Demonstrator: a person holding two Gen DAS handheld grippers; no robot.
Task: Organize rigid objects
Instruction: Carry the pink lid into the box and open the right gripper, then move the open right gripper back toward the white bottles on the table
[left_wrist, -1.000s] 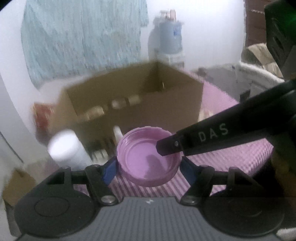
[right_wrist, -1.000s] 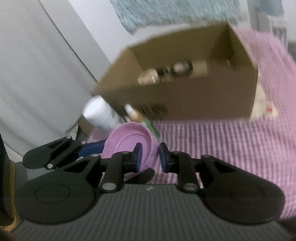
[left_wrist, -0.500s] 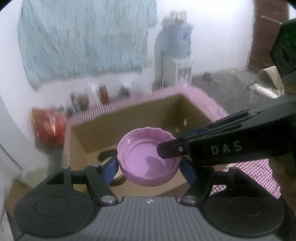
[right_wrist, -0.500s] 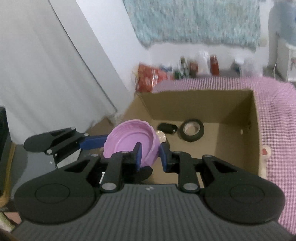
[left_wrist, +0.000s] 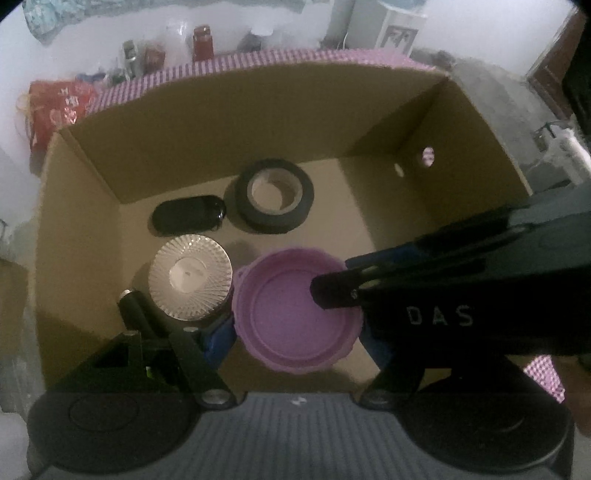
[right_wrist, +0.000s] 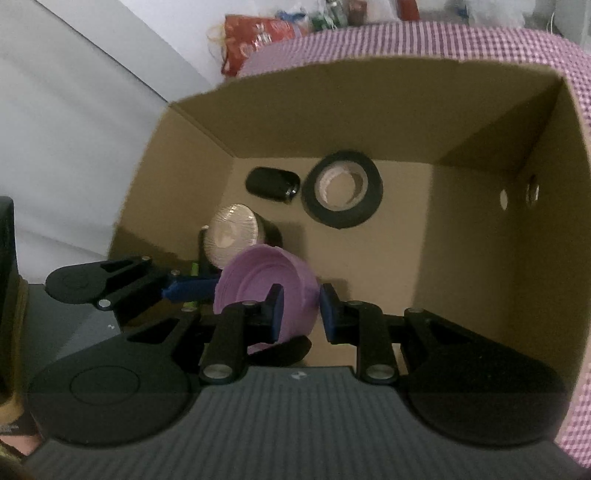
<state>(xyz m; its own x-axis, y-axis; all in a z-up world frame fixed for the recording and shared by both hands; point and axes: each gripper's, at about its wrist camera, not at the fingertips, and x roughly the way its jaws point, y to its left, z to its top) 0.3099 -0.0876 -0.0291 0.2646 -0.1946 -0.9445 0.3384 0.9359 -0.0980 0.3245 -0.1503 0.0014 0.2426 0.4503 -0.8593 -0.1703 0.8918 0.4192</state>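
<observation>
Both my hand-held grippers dropped over the cardboard box (left_wrist: 258, 122); left hand-held gripper (left_wrist: 295, 332) clamps purple lid (left_wrist: 295, 317), right hand-held gripper (right_wrist: 301, 310) pinches its rim, tape roll (right_wrist: 341, 188) ahead.

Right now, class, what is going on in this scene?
A person holds a purple lid over the open cardboard box with two handheld grippers. The left gripper clamps its sides; the right gripper pinches its rim. A black tape roll and a silver-topped jar already lie inside.
</observation>
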